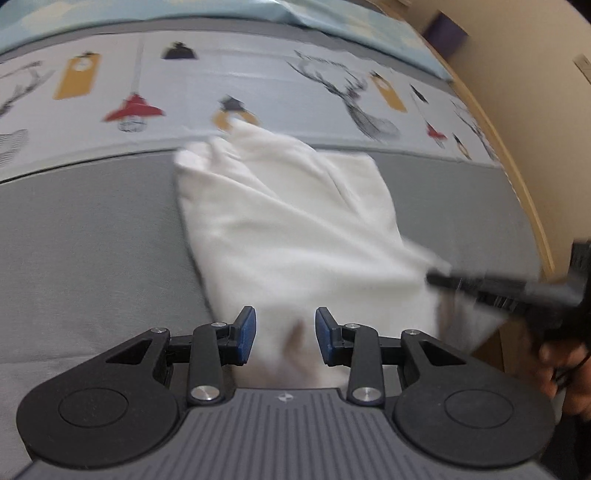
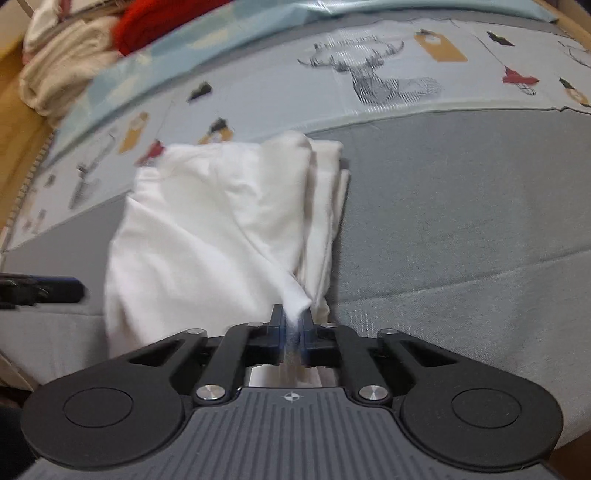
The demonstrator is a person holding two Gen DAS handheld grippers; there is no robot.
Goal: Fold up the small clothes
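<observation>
A white garment [image 1: 288, 221] lies partly folded and rumpled on the grey bed cover [image 1: 92, 240]. My left gripper [image 1: 285, 326] hovers over its near edge, open; the blue pads [image 1: 246, 332] stand apart with cloth below and between them, and they are not pressing on it. My right gripper [image 2: 291, 325] is shut on the garment's [image 2: 207, 221] near right corner, and the pinched fabric rises in a peak from the jaws. The left wrist view shows the right gripper [image 1: 450, 278] at the cloth's right edge. The left gripper's fingertips [image 2: 70, 290] show at the far left of the right wrist view.
A patterned sheet [image 2: 388, 81] with deer and lamps runs across the back, with pale blue bedding [image 1: 332, 18] behind it. Folded cream clothes [image 2: 62, 62] and a red item [image 2: 155, 22] are piled at the far left. A wooden bed frame [image 1: 517, 166] edges the right side. A hand [image 1: 561, 373] holds the right gripper.
</observation>
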